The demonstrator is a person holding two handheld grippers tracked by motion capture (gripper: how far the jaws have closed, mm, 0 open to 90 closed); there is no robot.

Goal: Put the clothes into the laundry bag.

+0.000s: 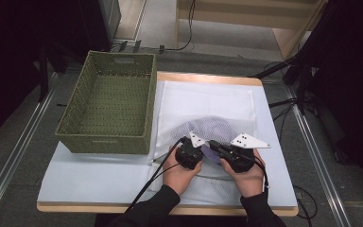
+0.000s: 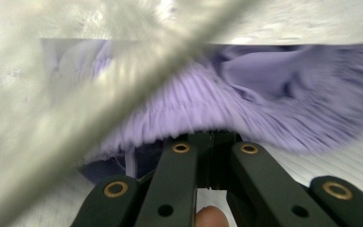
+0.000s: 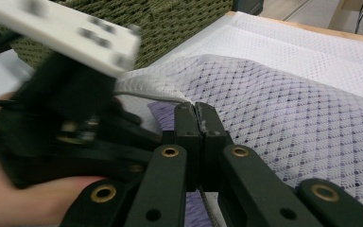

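While both hands meet at the near middle of the worktop: nothing else on the move.
Left hand-held gripper: jaws closed all the way, tips pushed in among the purple cloth inside the mesh bag; pinched on the pleated fabric as far as can be told from its own view (the very tips are hidden under the folds).
Right hand-held gripper: jaws pressed flat together on the white edge of the mesh bag, at its opening; seen from above just right of the left one, tips almost touching it.
Mesh bag: white netting, lying flat on the worktop, right of the basket, spread from the far edge toward the person.
Purple cloth: bunched inside the near part of the bag, showing through the netting as a rounded lilac patch just ahead of both tools; a bare bit peeks out at the opening.
Basket: green woven, rectangular, upright on the left half of the worktop, touching the bag's left edge.
Hands: left and right wrapped round the tool bodies, dark sleeves coming in from the near edge.
Cable: black, trailing from the left tool toward the near edge.
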